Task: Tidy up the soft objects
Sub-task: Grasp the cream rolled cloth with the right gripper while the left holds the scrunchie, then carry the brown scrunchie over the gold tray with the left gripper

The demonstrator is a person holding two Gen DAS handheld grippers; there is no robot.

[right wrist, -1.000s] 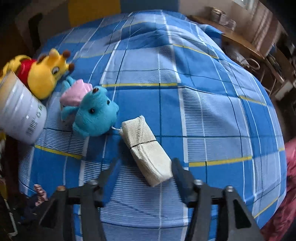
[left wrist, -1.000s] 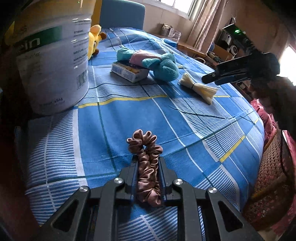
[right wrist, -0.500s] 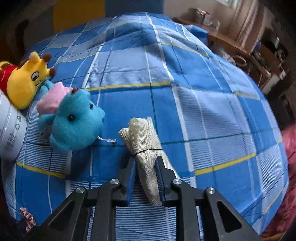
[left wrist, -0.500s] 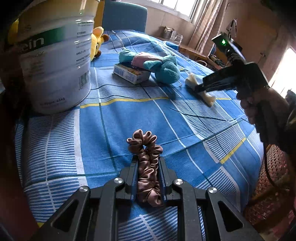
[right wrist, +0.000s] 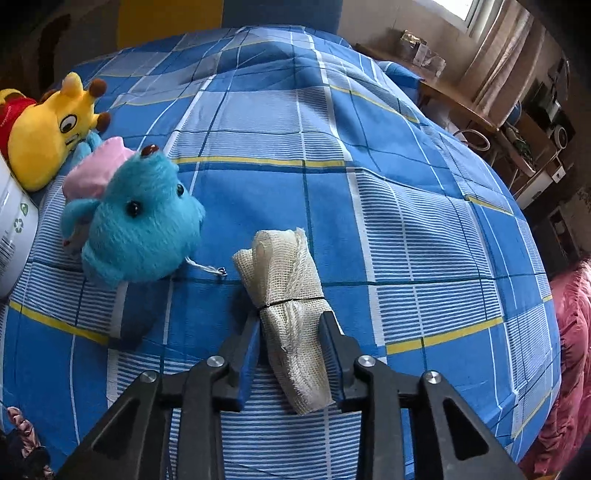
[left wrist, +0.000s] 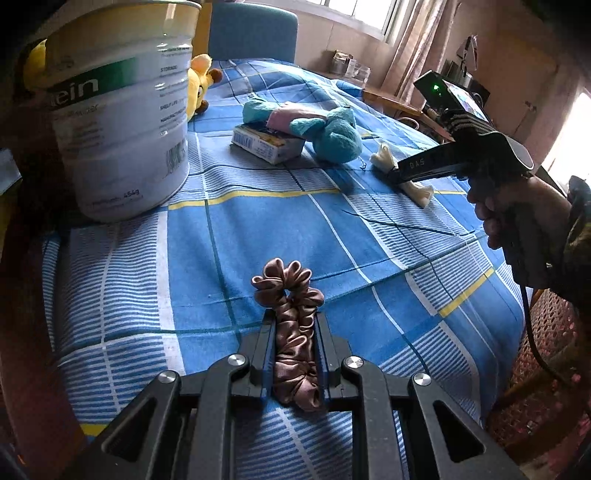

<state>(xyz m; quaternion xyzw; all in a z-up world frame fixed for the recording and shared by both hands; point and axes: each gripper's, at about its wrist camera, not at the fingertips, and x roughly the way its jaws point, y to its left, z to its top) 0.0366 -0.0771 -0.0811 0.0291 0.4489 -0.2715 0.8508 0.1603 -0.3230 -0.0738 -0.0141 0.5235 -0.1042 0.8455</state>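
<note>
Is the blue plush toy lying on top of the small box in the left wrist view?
Yes, the blue plush toy rests partly across the small box, which sits on the checked cloth.

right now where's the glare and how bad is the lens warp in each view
Left wrist view: window blown out, another bright patch at the right edge, tin bowed by the fisheye. Right wrist view: even light, checked cloth bulging like a dome, corners dark.

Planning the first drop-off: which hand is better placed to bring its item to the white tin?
Probably left: the left gripper clamps the scrunchie near the white tin; the right gripper, jaws just opening slightly on the gauze roll, is farther.
</note>
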